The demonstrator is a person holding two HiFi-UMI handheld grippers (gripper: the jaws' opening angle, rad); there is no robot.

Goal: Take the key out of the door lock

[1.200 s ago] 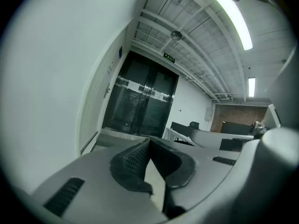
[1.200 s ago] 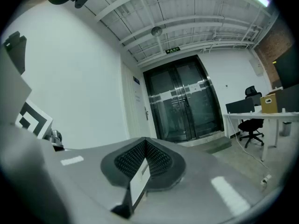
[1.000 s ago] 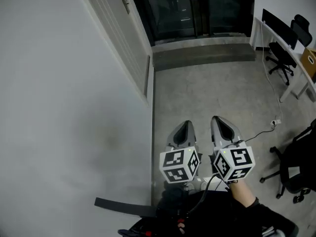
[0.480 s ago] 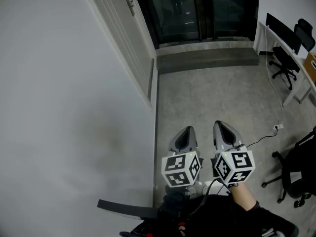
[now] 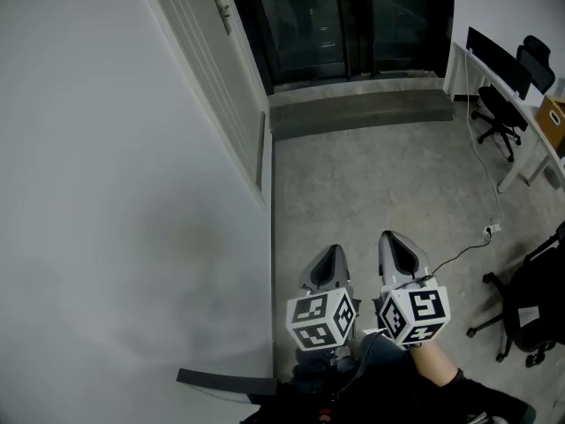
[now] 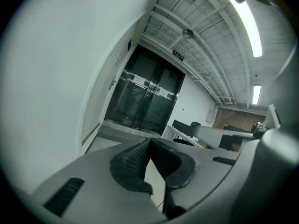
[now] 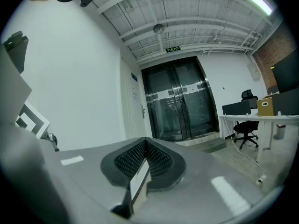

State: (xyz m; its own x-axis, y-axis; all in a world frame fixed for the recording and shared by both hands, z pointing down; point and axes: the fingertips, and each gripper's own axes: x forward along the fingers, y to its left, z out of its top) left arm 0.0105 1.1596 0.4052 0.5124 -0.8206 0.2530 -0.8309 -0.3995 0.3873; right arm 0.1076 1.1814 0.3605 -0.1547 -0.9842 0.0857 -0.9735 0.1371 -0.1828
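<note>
Drawn slightly nearer the body than a second ago: left gripper (image 5: 331,253) and right gripper (image 5: 394,240), side by side, jaws together, empty, likely just carried for the approach. Far left, door (image 5: 231,78) with handle (image 5: 221,12); key too small to tell.

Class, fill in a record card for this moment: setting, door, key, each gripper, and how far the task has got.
setting: corridor, concrete floor, white wall on the left
door: white door set in that wall, far ahead; its handle shows
key: too small to make out from here
left gripper: jaws together, nothing between them, held low near the body
right gripper: jaws together, nothing held, beside the left one
background: dark glass doors, desk at the right
stage: lock not yet reached
</note>
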